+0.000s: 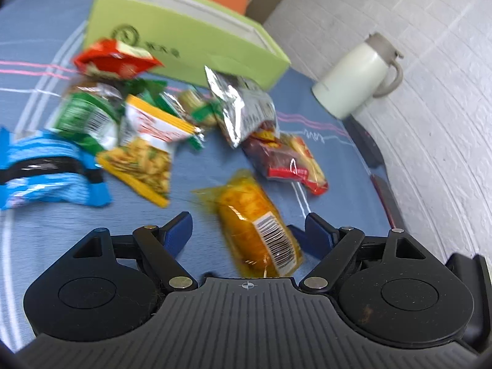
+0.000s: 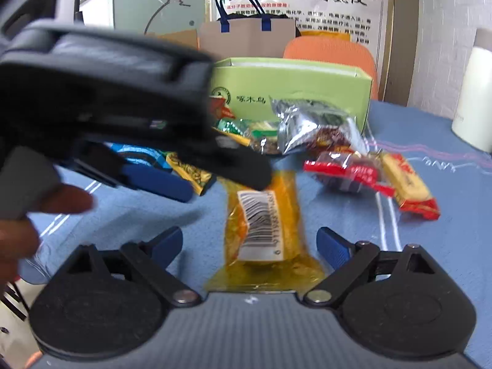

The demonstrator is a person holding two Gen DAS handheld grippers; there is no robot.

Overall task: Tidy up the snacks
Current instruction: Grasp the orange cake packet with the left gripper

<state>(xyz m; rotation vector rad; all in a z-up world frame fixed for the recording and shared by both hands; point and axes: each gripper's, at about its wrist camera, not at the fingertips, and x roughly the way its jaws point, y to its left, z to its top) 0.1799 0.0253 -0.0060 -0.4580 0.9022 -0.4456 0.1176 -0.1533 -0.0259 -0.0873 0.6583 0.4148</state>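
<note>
My left gripper [image 1: 247, 230] and my right gripper [image 2: 249, 246] both stand with jaws apart, each straddling the same yellow barcode-labelled snack packet [image 1: 258, 230] on the blue cloth [image 1: 46, 246], pads not pressing it. The other snacks lie heaped toward eleven o'clock, the green box [image 1: 184, 40] beyond at twelve.

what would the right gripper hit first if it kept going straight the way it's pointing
Most likely the yellow snack packet, lying on the blue cloth directly between the open fingers of the right gripper. Depth is hard to judge, but nothing else sits nearer in that line.
</note>
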